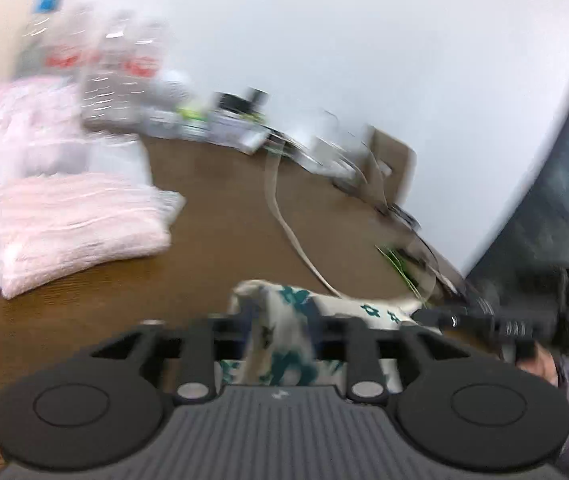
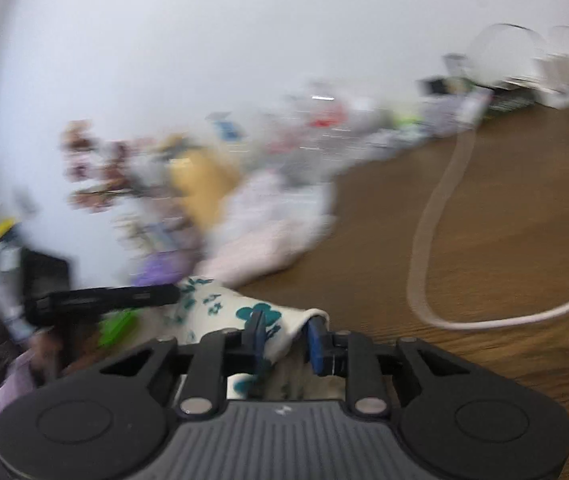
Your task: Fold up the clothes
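Teal-flowered cream cloth [image 2: 224, 308] between right claw [image 2: 286, 340] fingers; labels unreadable

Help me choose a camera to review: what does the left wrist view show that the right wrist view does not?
Left wrist only: a dark panel at the right edge and a tan cardboard box by the wall. Right wrist only: blurred brown-pink flowers and a yellow object. Both: the cream cloth with teal flowers between the tongs, the folded pink towel, the pale cord and the brown wooden table.
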Available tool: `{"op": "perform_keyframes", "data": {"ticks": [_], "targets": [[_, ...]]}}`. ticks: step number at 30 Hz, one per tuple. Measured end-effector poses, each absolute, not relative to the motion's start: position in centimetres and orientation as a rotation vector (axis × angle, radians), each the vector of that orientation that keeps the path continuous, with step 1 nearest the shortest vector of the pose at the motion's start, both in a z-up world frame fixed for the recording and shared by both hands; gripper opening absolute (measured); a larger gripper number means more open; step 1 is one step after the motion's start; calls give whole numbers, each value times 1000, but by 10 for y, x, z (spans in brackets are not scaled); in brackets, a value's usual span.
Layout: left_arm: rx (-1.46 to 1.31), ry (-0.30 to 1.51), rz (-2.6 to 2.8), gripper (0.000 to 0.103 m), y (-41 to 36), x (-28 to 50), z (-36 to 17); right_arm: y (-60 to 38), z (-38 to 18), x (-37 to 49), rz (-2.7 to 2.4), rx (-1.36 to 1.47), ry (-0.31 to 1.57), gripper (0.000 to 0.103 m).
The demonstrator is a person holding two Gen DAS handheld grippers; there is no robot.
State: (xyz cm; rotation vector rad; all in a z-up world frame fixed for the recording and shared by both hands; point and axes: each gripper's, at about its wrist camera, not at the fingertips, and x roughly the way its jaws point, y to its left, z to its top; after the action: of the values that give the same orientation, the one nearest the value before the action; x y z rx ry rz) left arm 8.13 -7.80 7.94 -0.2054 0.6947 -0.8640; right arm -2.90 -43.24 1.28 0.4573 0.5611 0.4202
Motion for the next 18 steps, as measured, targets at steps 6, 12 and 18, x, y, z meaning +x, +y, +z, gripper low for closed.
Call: {"op": "perform_keyframes", "data": {"ticks": [6,12,18], "targets": [[-107,684,-928,88,-74,67,66,-427,16,-67,446,427,467,86],[-141,782,-852,71,-103,87,38,-407,-14,-22,346,524,627,48],[-252,864,-781,39,-59,63,37,-388,-34,-10,501,735,729,34]]}}
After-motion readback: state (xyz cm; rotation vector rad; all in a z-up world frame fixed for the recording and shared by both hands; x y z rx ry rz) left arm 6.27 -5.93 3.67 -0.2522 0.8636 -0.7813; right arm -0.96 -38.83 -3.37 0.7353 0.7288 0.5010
